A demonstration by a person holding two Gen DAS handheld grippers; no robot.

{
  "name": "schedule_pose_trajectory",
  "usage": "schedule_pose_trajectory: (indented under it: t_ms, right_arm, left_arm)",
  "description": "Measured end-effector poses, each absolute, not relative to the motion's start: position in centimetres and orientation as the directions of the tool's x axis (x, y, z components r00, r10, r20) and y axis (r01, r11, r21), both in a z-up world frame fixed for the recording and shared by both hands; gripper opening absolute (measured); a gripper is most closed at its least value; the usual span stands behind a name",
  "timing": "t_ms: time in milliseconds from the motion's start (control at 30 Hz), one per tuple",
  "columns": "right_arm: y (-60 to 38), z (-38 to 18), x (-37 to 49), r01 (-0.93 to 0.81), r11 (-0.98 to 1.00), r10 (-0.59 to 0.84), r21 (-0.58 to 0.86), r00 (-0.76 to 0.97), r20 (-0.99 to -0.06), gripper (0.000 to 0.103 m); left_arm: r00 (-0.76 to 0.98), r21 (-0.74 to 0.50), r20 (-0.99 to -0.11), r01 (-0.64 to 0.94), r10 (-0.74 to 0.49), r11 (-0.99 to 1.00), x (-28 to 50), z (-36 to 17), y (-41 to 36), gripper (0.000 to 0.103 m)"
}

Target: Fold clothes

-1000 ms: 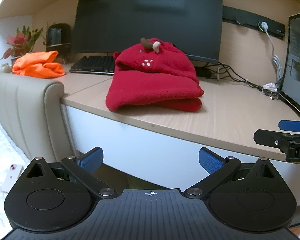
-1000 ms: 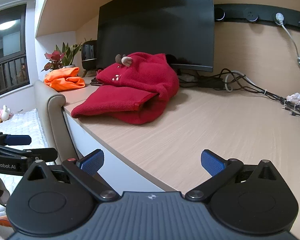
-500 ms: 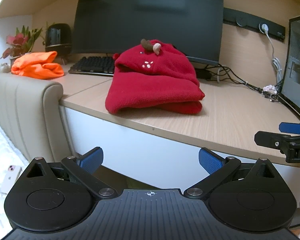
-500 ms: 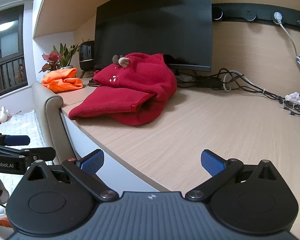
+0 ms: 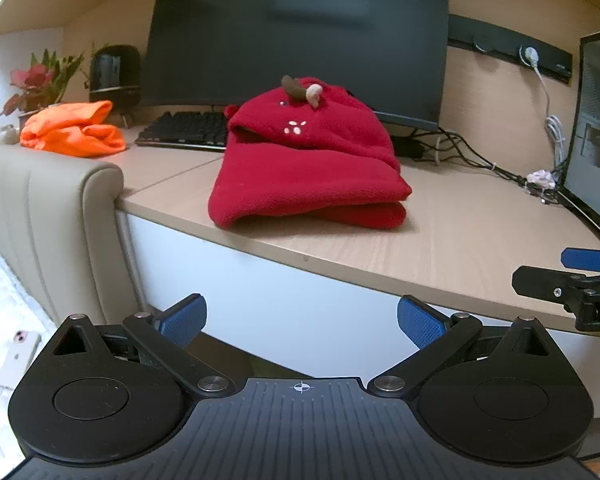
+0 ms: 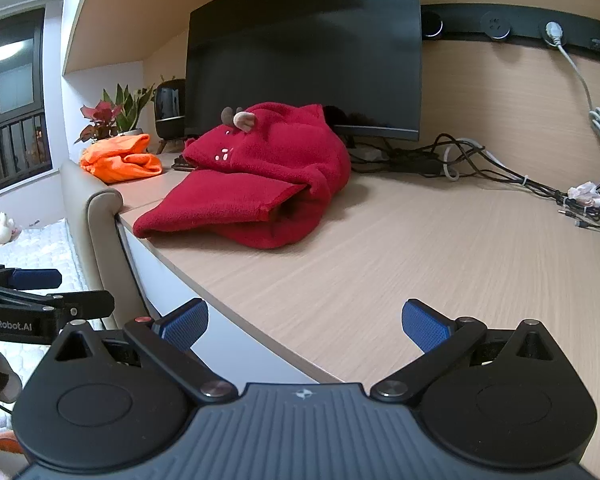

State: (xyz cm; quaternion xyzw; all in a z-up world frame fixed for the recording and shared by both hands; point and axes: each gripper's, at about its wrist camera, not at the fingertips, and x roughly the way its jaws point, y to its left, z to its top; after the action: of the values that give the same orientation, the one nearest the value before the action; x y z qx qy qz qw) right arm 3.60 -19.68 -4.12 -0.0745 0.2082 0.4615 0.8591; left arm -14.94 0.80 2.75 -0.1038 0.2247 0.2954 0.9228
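A red fleece garment [image 5: 308, 168] with small brown antlers lies folded on the wooden desk [image 5: 440, 240], near its front left edge; it also shows in the right wrist view [image 6: 260, 184]. An orange garment [image 5: 74, 130] lies bunched at the far left of the desk, also in the right wrist view [image 6: 120, 160]. My left gripper [image 5: 300, 320] is open and empty, below and in front of the desk edge. My right gripper [image 6: 304, 322] is open and empty, over the desk's front edge, well short of the red garment.
A large monitor [image 5: 300, 32], a keyboard [image 5: 184, 128], a black speaker [image 5: 114, 70] and a potted plant [image 5: 36, 84] stand behind the clothes. Cables [image 6: 480, 164] run along the back right. A padded bed frame [image 5: 60, 208] abuts the desk's left end. A phone [image 5: 18, 354] lies below.
Both grippers have drifted slightly; the view of the desk and red garment shifts a little. Both stay open and empty. The clothes have not moved.
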Motion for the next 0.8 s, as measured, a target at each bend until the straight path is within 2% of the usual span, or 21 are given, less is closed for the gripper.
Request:
schedule_pose_trajectory:
  t_ms: [800]
  right_arm:
    - [-18.97, -4.61, 4.4, -0.825, 0.56, 0.761, 0.077, 0.475, -0.443, 0.103]
  left_arm:
    - [0.716, -0.082, -0.486, -0.608, 0.501, 0.789, -14.4, 2.56, 1.49, 0.103]
